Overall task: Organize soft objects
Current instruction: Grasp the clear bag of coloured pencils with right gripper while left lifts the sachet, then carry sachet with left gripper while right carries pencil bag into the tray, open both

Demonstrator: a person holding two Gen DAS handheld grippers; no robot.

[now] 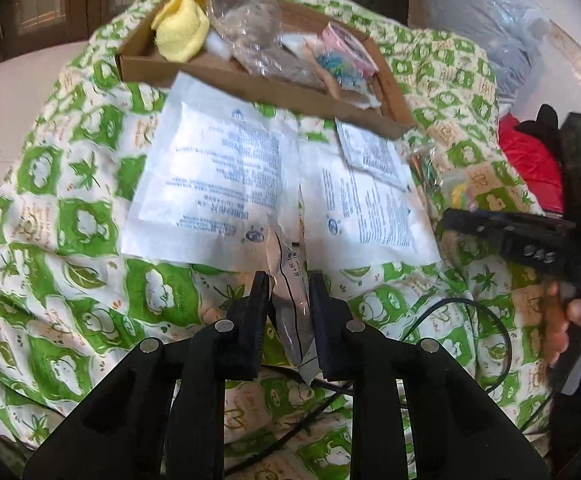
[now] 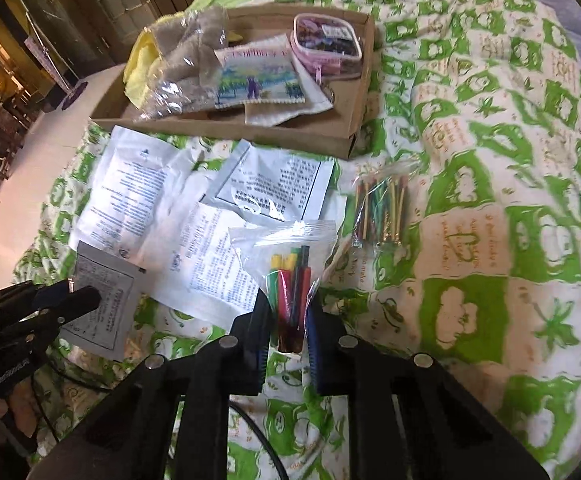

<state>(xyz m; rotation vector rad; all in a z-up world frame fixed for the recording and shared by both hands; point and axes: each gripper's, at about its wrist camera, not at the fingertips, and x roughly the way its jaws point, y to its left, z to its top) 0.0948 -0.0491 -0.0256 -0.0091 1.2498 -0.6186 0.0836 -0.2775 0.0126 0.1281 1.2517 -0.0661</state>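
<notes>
My left gripper (image 1: 288,284) is shut on a small white printed packet (image 1: 290,312), held edge-on above the quilt; the packet also shows in the right wrist view (image 2: 102,300). My right gripper (image 2: 288,304) is shut on a clear zip bag of coloured sticks (image 2: 290,276). Two large white packets (image 1: 214,176) and a smaller one (image 2: 274,184) lie flat on the quilt. A second clear bag of thin coloured sticks (image 2: 378,208) lies to the right. A shallow cardboard tray (image 2: 226,132) behind holds a yellow cloth (image 1: 180,30), a bagged plush (image 2: 186,60), an embroidered pad (image 2: 258,76) and a pink pouch (image 2: 326,44).
A green-and-white quilt (image 2: 470,200) covers the bed. A black cable (image 1: 490,320) runs across it near the grippers. Red fabric (image 1: 530,160) and a plastic-wrapped grey bundle (image 1: 482,12) lie at the right. A pale floor (image 2: 18,180) is to the left.
</notes>
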